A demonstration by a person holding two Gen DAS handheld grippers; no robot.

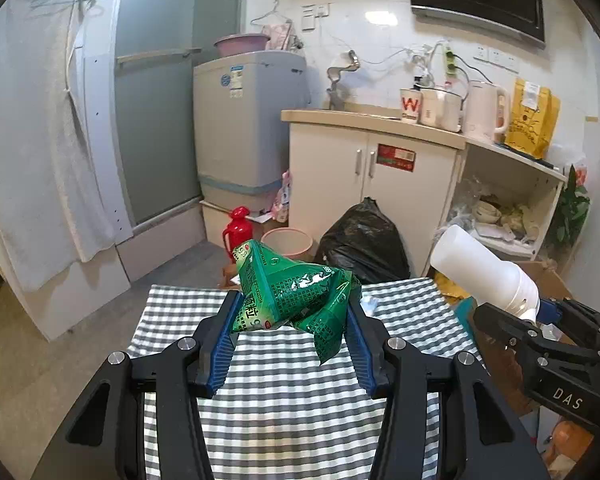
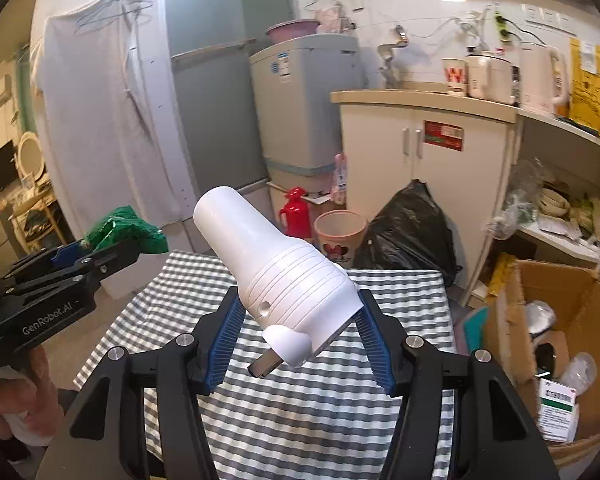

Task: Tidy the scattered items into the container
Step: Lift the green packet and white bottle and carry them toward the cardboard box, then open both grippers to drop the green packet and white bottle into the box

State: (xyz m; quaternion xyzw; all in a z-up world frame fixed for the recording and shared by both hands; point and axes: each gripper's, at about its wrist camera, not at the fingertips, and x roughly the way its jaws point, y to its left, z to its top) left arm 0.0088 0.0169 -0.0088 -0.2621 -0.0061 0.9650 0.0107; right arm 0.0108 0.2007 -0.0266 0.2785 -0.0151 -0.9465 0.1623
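My left gripper is shut on a crumpled green snack packet, held above the grey-and-white checked tablecloth. The packet also shows at the left of the right wrist view, green packet, in the left gripper. My right gripper is shut on a white plastic plug-in device with a metal prong at its base, lifted over the cloth. That white device and right gripper appear at the right of the left wrist view. An open cardboard box with several items inside stands right of the table.
Beyond the table stand a black rubbish bag, a pink bin, a red flask, a washing machine and a white cabinet with kettles. A white garment hangs at the left. A person's hand shows at lower left.
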